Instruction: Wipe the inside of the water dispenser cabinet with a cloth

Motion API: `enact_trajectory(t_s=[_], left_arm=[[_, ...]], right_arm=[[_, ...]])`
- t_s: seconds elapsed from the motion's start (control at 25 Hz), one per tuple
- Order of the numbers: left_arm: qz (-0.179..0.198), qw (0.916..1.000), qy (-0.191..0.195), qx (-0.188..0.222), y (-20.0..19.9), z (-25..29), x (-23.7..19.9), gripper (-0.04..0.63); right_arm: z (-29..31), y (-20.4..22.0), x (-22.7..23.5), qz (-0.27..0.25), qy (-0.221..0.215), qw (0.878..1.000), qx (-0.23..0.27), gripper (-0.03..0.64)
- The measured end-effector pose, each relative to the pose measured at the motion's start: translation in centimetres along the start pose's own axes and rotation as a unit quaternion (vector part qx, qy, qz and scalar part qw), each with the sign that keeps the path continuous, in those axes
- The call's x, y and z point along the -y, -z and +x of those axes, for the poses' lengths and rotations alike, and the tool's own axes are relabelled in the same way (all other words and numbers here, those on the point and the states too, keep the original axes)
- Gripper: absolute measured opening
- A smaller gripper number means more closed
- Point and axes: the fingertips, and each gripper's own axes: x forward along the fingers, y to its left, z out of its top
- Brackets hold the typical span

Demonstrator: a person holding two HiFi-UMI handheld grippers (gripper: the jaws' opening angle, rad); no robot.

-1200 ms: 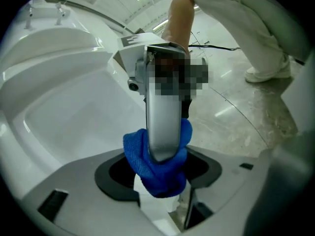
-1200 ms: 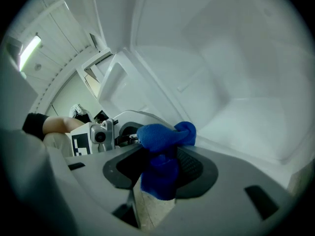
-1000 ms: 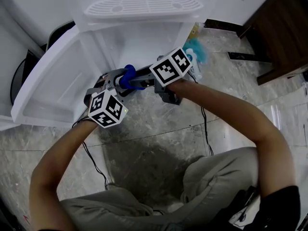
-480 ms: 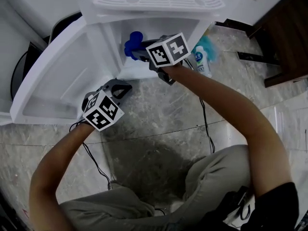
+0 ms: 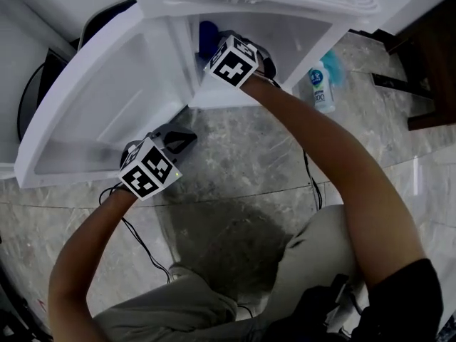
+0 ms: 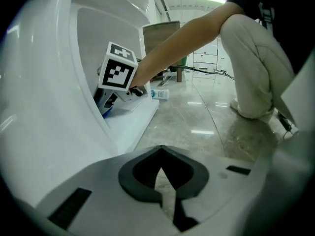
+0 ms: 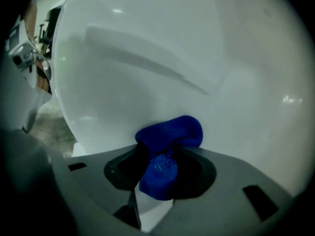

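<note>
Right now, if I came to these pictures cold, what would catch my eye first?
The bright blue cloth stands out most. It is pinched in the right gripper, inside the white water dispenser cabinet and right at its inner wall. Next is the left gripper, shut and empty, low beside the open cabinet door.

We have the right tool (image 5: 219, 48) reaching into the open water dispenser cabinet (image 5: 299, 33), with a blue cloth (image 5: 207, 35) bunched at its tip, deep inside. Our left tool (image 5: 178, 140) hangs low outside, just beside the swung-open white door (image 5: 92, 109), above the marble floor (image 5: 242, 162). A small bottle (image 5: 322, 87) sits on the floor, right of the cabinet.
</note>
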Motion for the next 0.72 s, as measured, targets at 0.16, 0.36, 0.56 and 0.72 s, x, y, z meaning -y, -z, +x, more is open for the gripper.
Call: enact_trajectory(t_s=[0.16, 0.36, 0.56, 0.72], left_arm=[[-0.005, 1.0, 0.005, 0.001, 0.2, -0.4, 0.2, 0.008], [-0.002, 0.9999, 0.01, 0.0, 0.4, -0.1, 0.1, 0.008], [0.001, 0.9999, 0.013, 0.008, -0.3, 0.4, -0.2, 0.008], [-0.004, 0.9996, 0.018, 0.023, -0.8, 0.0, 0.2, 0.008]], right_arm=[[1.7, -0.1, 2.2, -0.015, 0.025, 0.999, -0.013, 0.143], [0.4, 0.1, 0.8, -0.014, 0.024, 1.0, 0.008, 0.143], [0.2, 0.3, -0.3, -0.042, 0.023, 0.999, 0.011, 0.141], [1.8, 0.0, 1.5, -0.069, 0.042, 0.997, -0.016, 0.141]])
